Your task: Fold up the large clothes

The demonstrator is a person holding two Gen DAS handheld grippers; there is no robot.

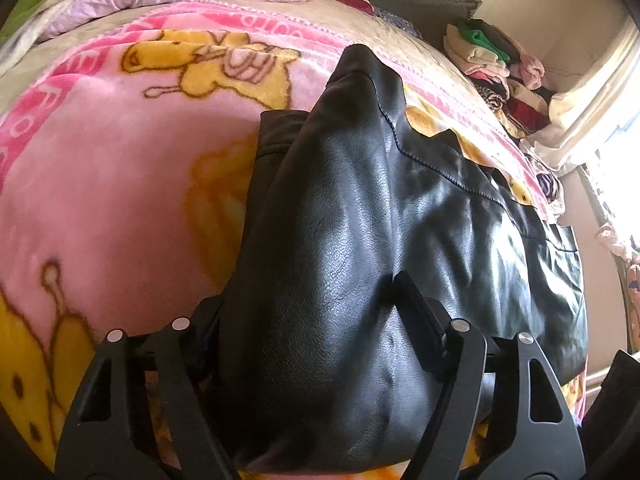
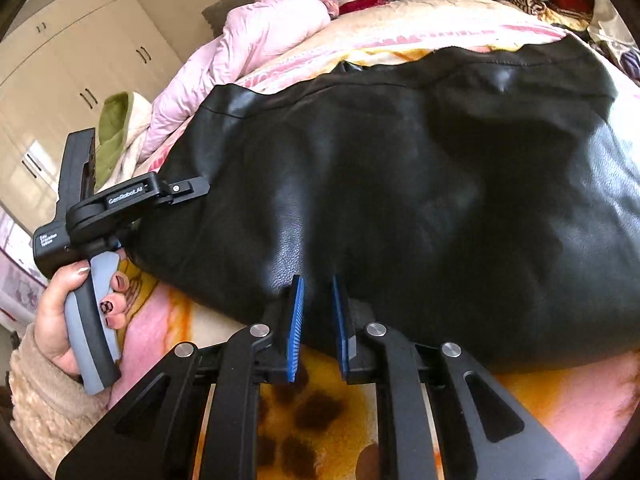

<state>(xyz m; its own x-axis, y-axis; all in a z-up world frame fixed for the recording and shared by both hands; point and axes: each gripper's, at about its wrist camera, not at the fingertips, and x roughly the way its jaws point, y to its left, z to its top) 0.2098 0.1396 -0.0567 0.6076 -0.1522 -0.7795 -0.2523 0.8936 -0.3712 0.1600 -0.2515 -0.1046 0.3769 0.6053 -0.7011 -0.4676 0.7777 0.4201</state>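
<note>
We see the black leather jacket [image 2: 400, 184] lying across the pink cartoon blanket [image 1: 120, 200] on the bed, long axis left to right; our left gripper [image 1: 304, 320] pinches its fold; our right gripper [image 2: 318, 320] stands spread at its hem; cream wardrobes [image 2: 80, 60] behind.

This was a bedroom in a home. A bed [image 1: 100, 200] filled the scene, covered by a pink fleece blanket [image 1: 120, 168] printed with yellow cartoon animals. A rumpled pale pink duvet [image 2: 256, 40] lay at the far end of the bed. Beyond the bed stood cream wardrobe doors [image 2: 80, 52] with dark handles. Folded clothes [image 1: 496, 64] were stacked beside the bed, near a bright window [image 1: 616, 128].
</note>
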